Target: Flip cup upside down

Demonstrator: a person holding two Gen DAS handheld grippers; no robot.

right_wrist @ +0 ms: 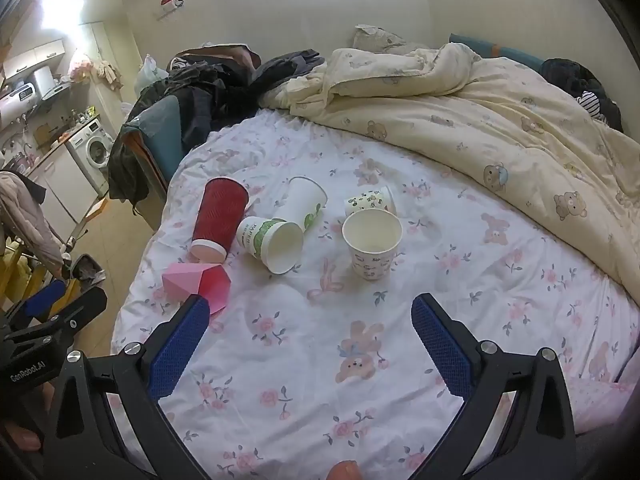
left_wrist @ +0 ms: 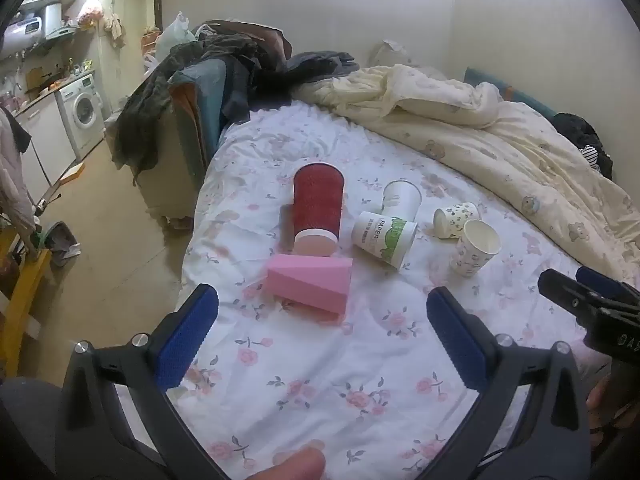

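Several paper cups lie on a floral bedsheet (right_wrist: 320, 360). A small patterned cup (right_wrist: 372, 242) stands upright, mouth up; it also shows in the left wrist view (left_wrist: 474, 249). A second patterned cup (right_wrist: 370, 200) lies on its side behind it. A white-green cup (right_wrist: 272, 242) and a plain white cup (right_wrist: 306, 200) lie on their sides. A red ribbed cup (right_wrist: 216, 220) lies at the left. A pink faceted cup (right_wrist: 200, 282) lies on its side. My right gripper (right_wrist: 310, 340) is open and empty, in front of the upright cup. My left gripper (left_wrist: 322, 336) is open and empty, in front of the pink cup (left_wrist: 310, 284).
A cream bear-print duvet (right_wrist: 500, 120) is heaped along the back and right of the bed. Dark clothes (right_wrist: 208, 84) are piled on a chair at the bed's far left corner. The bed's left edge drops to the floor (left_wrist: 120, 240). A washing machine (left_wrist: 82, 110) stands far left.
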